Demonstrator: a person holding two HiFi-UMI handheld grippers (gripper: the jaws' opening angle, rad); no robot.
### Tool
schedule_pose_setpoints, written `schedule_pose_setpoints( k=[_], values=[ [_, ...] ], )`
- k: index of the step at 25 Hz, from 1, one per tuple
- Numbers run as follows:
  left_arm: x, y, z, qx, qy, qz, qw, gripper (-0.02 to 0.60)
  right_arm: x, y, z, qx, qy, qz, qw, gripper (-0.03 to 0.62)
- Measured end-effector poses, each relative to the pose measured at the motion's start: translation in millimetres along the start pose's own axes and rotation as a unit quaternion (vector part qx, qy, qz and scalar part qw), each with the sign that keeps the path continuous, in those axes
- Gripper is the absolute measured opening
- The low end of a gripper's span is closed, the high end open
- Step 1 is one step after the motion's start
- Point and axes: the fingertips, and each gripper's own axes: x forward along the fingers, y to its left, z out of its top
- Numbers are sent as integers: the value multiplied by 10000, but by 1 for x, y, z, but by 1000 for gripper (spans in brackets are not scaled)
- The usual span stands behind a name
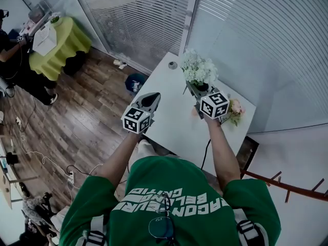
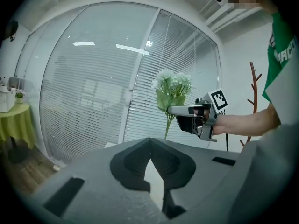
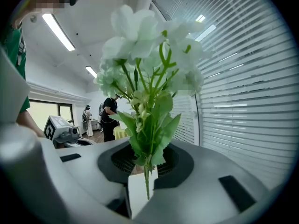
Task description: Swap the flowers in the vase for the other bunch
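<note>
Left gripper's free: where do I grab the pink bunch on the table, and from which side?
Probably by its stems, below the blooms, from above with the left gripper: the pink bunch lies flat on the table. Its stems are hidden behind the right gripper, which holds the white bunch; move that aside first.

White bunch [image 1: 199, 69] — green-leaved, stems upright — pinched by its stem in the right gripper [image 3: 142, 190] jaws, above the table [image 1: 169, 127]; pink bunch [image 1: 235, 109] lies at the table's right edge.
</note>
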Motion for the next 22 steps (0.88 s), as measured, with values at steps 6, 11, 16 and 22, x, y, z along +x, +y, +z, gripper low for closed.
schedule_pose_setpoints(
  k=[6,11,16,22],
  values=[
    [-39,48,9,-67,-64,385,9992,8,56,41,8,-25,84,435,9990,77],
    [-62,80,8,-107,-139,615,9980,8,88,65,3,-31,159,638,9978,77],
    [-74,100,5,-171,-191,717,9971,8,107,74,-9,17,304,696,9971,77],
    [-82,115,0,-246,-168,763,9966,8,123,75,-34,171,633,674,9956,77]
  ],
)
